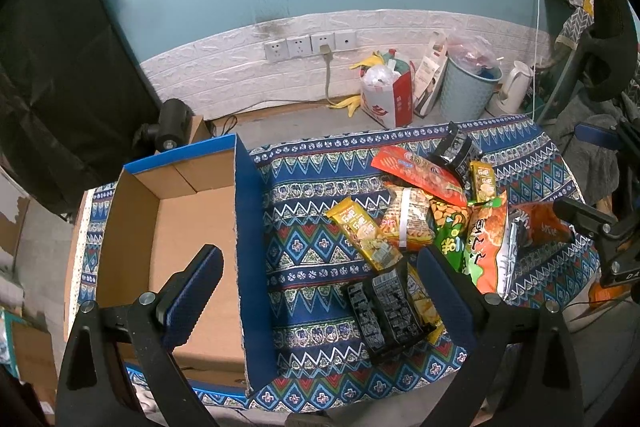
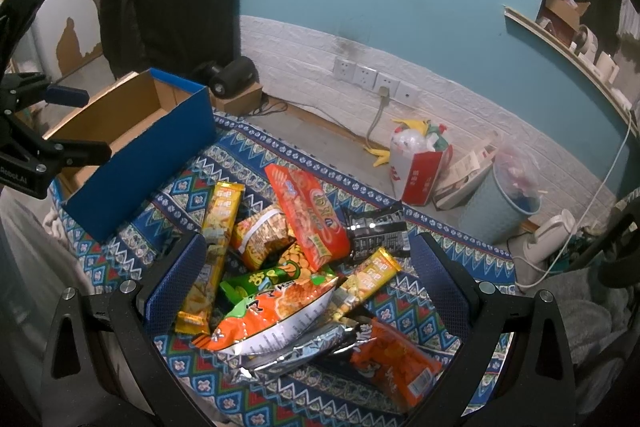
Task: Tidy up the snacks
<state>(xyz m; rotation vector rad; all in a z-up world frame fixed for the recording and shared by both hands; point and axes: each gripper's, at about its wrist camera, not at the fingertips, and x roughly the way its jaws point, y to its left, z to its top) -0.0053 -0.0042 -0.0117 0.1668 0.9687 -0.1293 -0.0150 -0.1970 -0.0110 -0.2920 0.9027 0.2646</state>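
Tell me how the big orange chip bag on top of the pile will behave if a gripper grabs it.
The orange chip bag looks puffed with air, so it is probably light and will likely crumple under the pads. Its glossy film may slip. It rests on other packets, so lifting it could shift them.

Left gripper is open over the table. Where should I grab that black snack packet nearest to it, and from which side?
Take the black snack packet across its narrow width, near the middle, coming straight down from above. It lies flat on the patterned tablecloth, its long axis running away from the left gripper, partly on a yellow packet. The open jaws already flank it.
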